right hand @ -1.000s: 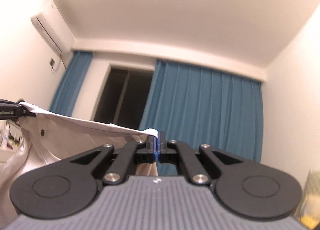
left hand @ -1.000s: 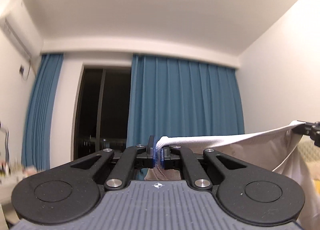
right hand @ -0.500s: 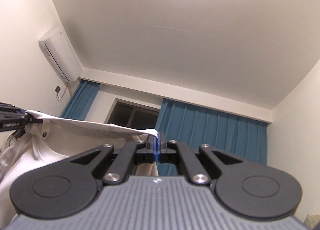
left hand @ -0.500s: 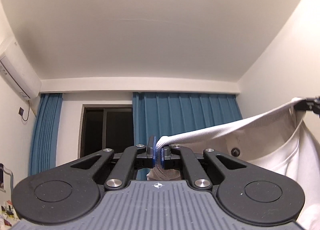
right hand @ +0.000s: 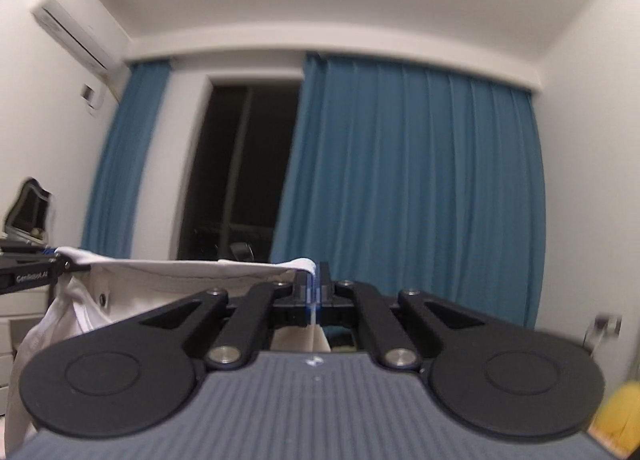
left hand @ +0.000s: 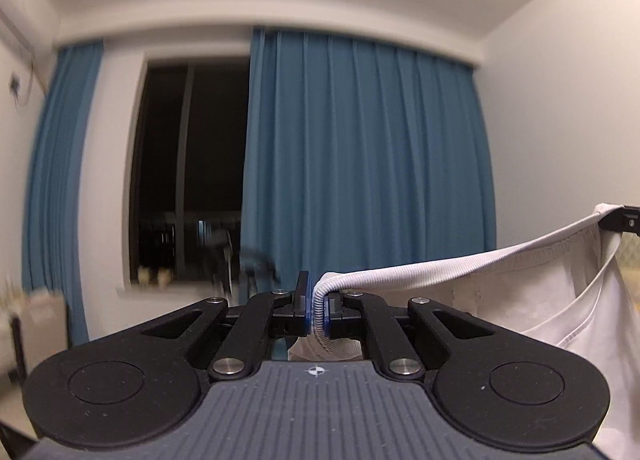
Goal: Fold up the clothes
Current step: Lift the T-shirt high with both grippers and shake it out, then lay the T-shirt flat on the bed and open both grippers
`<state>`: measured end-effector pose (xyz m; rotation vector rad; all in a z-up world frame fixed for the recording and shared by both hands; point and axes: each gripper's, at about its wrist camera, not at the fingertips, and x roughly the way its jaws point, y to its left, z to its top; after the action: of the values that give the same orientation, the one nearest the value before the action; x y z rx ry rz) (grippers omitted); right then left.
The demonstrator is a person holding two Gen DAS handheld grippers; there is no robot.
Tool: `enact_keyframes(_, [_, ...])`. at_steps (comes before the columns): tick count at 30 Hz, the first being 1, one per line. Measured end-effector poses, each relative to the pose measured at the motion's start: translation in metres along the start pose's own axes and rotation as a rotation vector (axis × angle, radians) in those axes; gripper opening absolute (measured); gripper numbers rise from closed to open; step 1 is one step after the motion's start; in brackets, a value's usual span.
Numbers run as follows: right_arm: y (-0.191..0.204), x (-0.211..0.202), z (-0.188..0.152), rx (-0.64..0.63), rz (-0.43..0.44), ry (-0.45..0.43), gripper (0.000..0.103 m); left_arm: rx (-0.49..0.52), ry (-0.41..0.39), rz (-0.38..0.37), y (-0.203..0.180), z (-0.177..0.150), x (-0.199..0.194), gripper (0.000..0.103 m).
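A white garment [left hand: 532,292] hangs in the air, stretched by its ribbed edge between my two grippers. My left gripper [left hand: 318,300] is shut on one end of that edge. The band runs right to the other gripper [left hand: 618,219] at the frame's right edge. In the right wrist view my right gripper [right hand: 314,292] is shut on the garment's [right hand: 168,280] other end, and the cloth runs left to the left gripper [right hand: 36,272]. A small button [right hand: 103,297] shows on the hanging cloth. The garment's lower part is hidden below both views.
Blue curtains [left hand: 368,163] and a dark window [left hand: 188,179] fill the wall ahead. An air conditioner [right hand: 76,35] hangs high on the left wall. A mirror [right hand: 28,211] and white drawers [right hand: 16,324] stand at the left. Something yellow [right hand: 616,416] lies at the lower right.
Both grippers have tipped back down from the ceiling toward the window wall, with the garment still stretched between them. The band sagged lower in the left wrist view.
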<state>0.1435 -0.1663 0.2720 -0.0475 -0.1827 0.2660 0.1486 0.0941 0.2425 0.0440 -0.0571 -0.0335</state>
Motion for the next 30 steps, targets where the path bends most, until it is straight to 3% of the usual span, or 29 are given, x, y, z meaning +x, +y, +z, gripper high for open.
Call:
enact_keyframes(4, [-0.010, 0.081, -0.108, 0.058, -0.034, 0.052, 0.003, -0.038, 0.129, 0.011, -0.009, -0.095, 0.101, 0.008])
enact_keyframes(6, [-0.019, 0.127, -0.169, 0.081, -0.049, 0.124, 0.003, -0.041, 0.208, 0.020, -0.013, -0.147, 0.150, 0.008])
enact_keyframes(11, [-0.028, 0.221, -0.306, 0.125, -0.051, 0.389, 0.003, -0.015, 0.421, 0.050, -0.012, -0.268, 0.249, 0.008])
enact_keyframes(16, [-0.029, 0.288, -0.418, 0.167, -0.024, 0.660, 0.005, -0.099, 0.662, 0.020, 0.027, -0.342, 0.313, 0.009])
enact_keyframes(19, [-0.026, 0.293, -0.443, 0.176, -0.016, 0.713, 0.008, -0.188, 0.685, -0.013, 0.064, -0.359, 0.318, 0.010])
enact_keyframes(22, [-0.028, 0.291, -0.444, 0.184, -0.015, 0.725, 0.016, -0.177, 0.685, -0.046, 0.071, -0.362, 0.316, 0.012])
enact_keyframes(23, [-0.030, 0.290, -0.441, 0.185, -0.016, 0.727, 0.027, -0.170, 0.686, -0.052, 0.072, -0.359, 0.314, 0.018])
enact_keyframes(24, [-0.031, 0.289, -0.439, 0.187, -0.017, 0.730, 0.036, -0.165, 0.687, -0.054, 0.070, -0.351, 0.309, 0.032])
enact_keyframes(25, [-0.033, 0.288, -0.436, 0.189, -0.018, 0.732, 0.054, -0.158, 0.689, -0.053, 0.070, -0.345, 0.305, 0.043])
enact_keyframes(26, [-0.034, 0.287, -0.433, 0.191, -0.019, 0.735, 0.062, -0.147, 0.684, -0.049, 0.068, -0.335, 0.298, 0.061])
enact_keyframes(27, [-0.036, 0.285, -0.431, 0.193, -0.020, 0.737, 0.063, -0.135, 0.665, -0.049, 0.067, -0.326, 0.288, 0.065])
enact_keyframes(30, [-0.038, 0.267, -0.417, 0.171, -0.015, 0.730, 0.066, -0.115, 0.634, -0.045, 0.063, -0.298, 0.264, 0.065])
